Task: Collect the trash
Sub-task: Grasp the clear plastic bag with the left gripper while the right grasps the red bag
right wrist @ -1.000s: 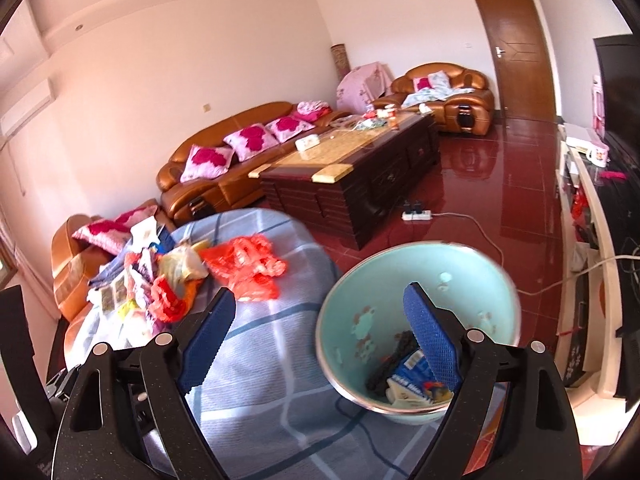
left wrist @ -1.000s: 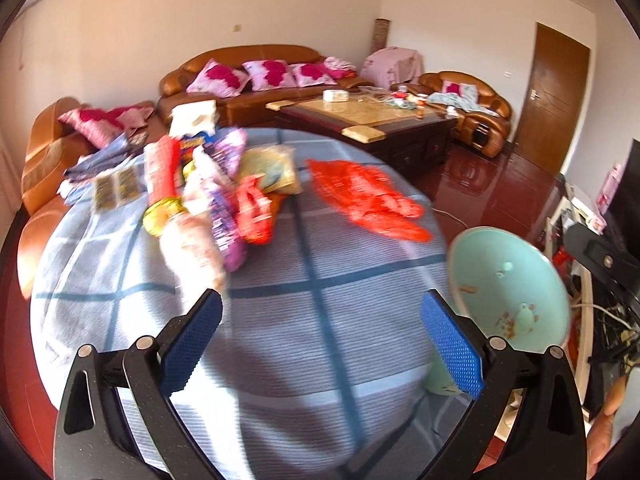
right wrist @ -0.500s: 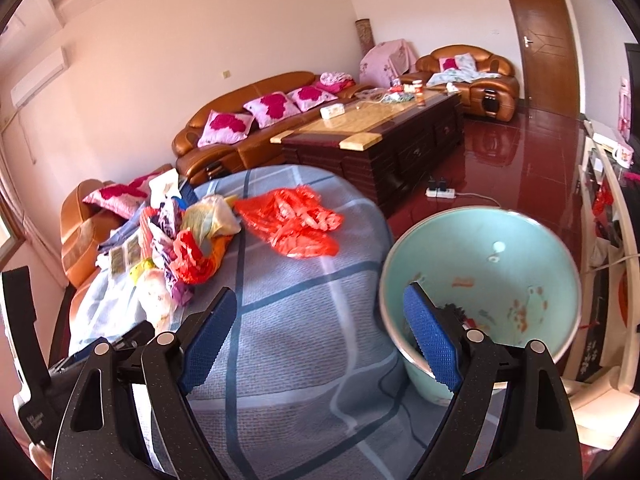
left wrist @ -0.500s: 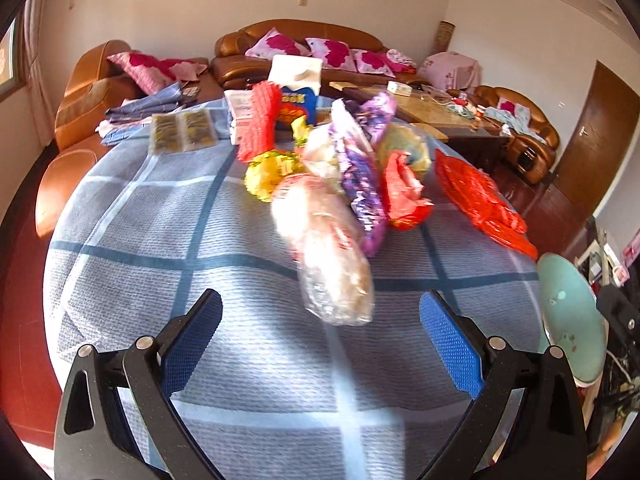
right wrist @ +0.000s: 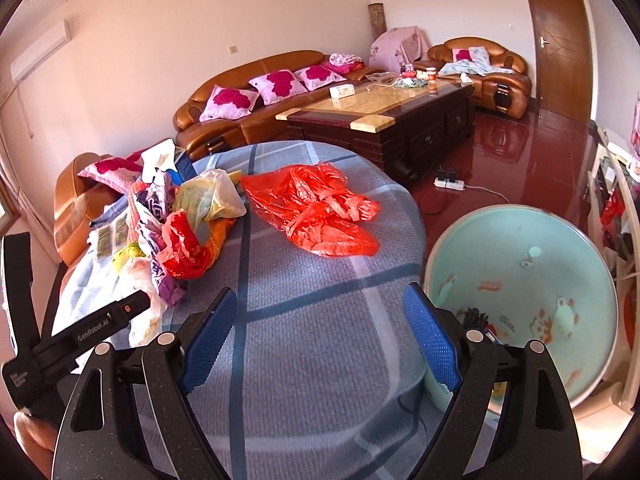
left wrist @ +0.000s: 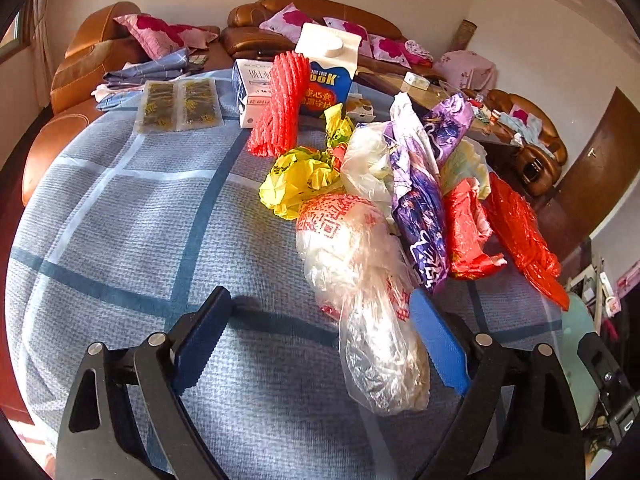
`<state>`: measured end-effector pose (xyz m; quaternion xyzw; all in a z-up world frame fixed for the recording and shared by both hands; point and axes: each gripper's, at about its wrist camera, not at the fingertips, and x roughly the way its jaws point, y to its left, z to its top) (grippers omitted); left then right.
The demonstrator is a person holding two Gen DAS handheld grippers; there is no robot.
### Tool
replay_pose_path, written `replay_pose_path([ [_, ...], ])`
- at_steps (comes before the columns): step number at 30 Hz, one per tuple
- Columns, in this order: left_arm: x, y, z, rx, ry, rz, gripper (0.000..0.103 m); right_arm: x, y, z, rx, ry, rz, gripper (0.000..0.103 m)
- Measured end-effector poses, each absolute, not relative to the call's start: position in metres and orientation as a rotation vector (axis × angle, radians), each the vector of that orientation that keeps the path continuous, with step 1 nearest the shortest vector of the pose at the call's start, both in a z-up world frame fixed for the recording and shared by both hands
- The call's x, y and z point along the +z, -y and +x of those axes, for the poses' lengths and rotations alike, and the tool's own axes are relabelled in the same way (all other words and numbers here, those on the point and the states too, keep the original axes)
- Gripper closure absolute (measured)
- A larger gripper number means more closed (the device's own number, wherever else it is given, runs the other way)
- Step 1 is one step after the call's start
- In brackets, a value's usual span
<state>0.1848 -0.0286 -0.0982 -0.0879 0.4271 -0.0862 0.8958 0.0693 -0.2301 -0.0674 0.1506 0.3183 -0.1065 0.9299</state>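
On the round table (left wrist: 120, 216) under its blue checked cloth, the left tongs (left wrist: 320, 332) stand wide open and empty, with the near end of a clear plastic bag printed in red (left wrist: 360, 288) lying between the blue pads, close against the right one though contact cannot be told. Behind that bag sits a heap of trash: a yellow wrapper (left wrist: 296, 176), a purple wrapper (left wrist: 420, 208), a red wrapper (left wrist: 464, 228), a red foam net (left wrist: 280, 104) and a milk carton (left wrist: 328, 72). A flat red plastic bag (right wrist: 316, 208) lies apart toward the table's edge. The right tongs (right wrist: 320, 332) also gape wide, holding nothing, over bare cloth, beside the pale green bin (right wrist: 520, 300) standing just off the table
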Motion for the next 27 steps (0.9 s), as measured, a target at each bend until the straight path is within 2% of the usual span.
replay_pose_path([
  [2, -0.1, 0.031, 0.191, -0.196, -0.904, -0.203, 0.015, -0.067, 0.231, 0.074, -0.219, -0.653, 0.301, 0.019],
  [6, -0.101, 0.039, 0.199, -0.223, -0.926, -0.193, 0.025, -0.064, 0.234, 0.089, -0.235, -0.65, 0.28, 0.019],
  [8, -0.101, 0.039, 0.199, -0.244, -0.92, -0.203, 0.033, -0.062, 0.237, 0.096, -0.249, -0.642, 0.274, 0.019],
  [13, -0.102, 0.03, 0.199, -0.292, -0.924, -0.26, 0.061, -0.058, 0.25, 0.124, -0.294, -0.628, 0.24, 0.019],
  [16, -0.101, 0.024, 0.196, -0.315, -0.92, -0.279, 0.067, -0.062, 0.257, 0.145, -0.312, -0.647, 0.225, 0.019],
  [23, -0.087, 0.004, 0.176, -0.289, -0.852, -0.232, 0.069, -0.087, 0.256, 0.193, -0.276, -0.785, 0.218, 0.019],
  [24, -0.085, -0.001, 0.174, -0.283, -0.848, -0.235, 0.069, -0.092, 0.256, 0.199, -0.26, -0.823, 0.223, 0.027],
  [25, -0.084, -0.006, 0.173, -0.274, -0.844, -0.239, 0.069, -0.093, 0.255, 0.202, -0.25, -0.836, 0.231, 0.04],
  [26, -0.083, -0.011, 0.171, -0.263, -0.838, -0.244, 0.069, -0.095, 0.255, 0.203, -0.247, -0.848, 0.236, 0.044],
  [27, -0.081, -0.015, 0.17, -0.254, -0.832, -0.245, 0.069, -0.096, 0.254, 0.203, -0.249, -0.852, 0.234, 0.054],
])
